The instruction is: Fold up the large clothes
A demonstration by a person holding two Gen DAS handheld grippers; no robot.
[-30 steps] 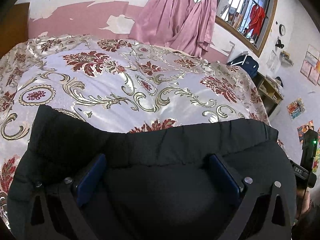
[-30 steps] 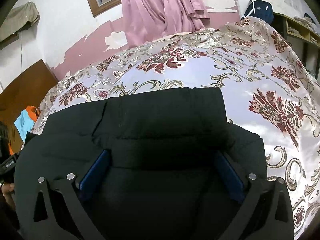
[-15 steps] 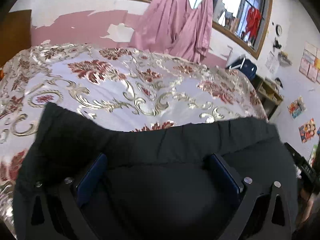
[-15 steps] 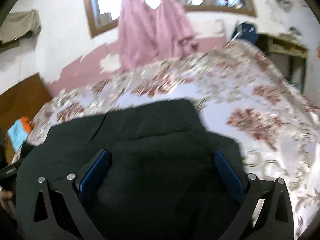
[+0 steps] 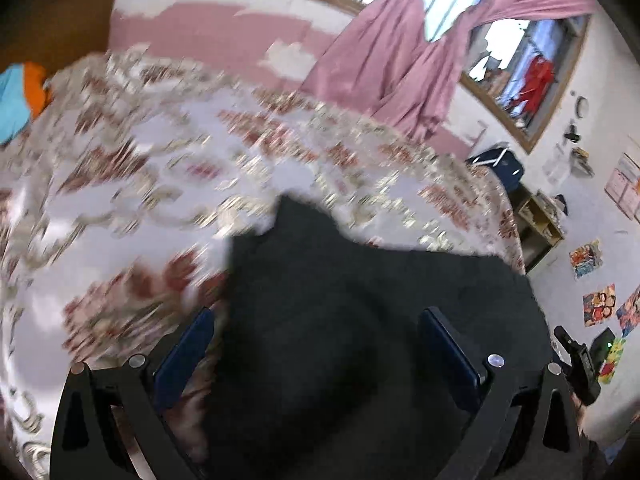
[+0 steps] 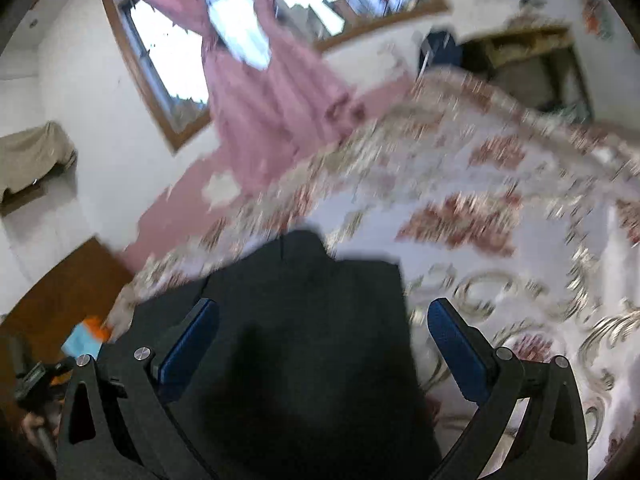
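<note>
A large black garment (image 5: pixel 360 280) lies on the bed's floral satin cover (image 5: pixel 160 184). My left gripper (image 5: pixel 316 314) hovers over the garment's left part, open, blue pads wide apart; the left pad sits over bare cover. In the right wrist view the same black garment (image 6: pixel 304 280) fills the lower middle, with a narrow folded end pointing toward the wall. My right gripper (image 6: pixel 323 304) is open above it, its right pad over the floral cover (image 6: pixel 520 248). Nothing is pinched in either gripper. Both views are motion-blurred.
Pink curtains (image 5: pixel 400 60) hang at the window behind the bed. A blue bag (image 5: pixel 500 160) and a wooden shelf (image 5: pixel 536 216) stand right of the bed. Orange and blue cloth (image 5: pixel 20 96) lies at the far left. A brown headboard (image 6: pixel 68 288) is on the left.
Both grippers have lifted and swung, blurring the views. The left view turned leftward, the right view tilted up and right. The garment now shows as a narrower shape between the open fingers.
</note>
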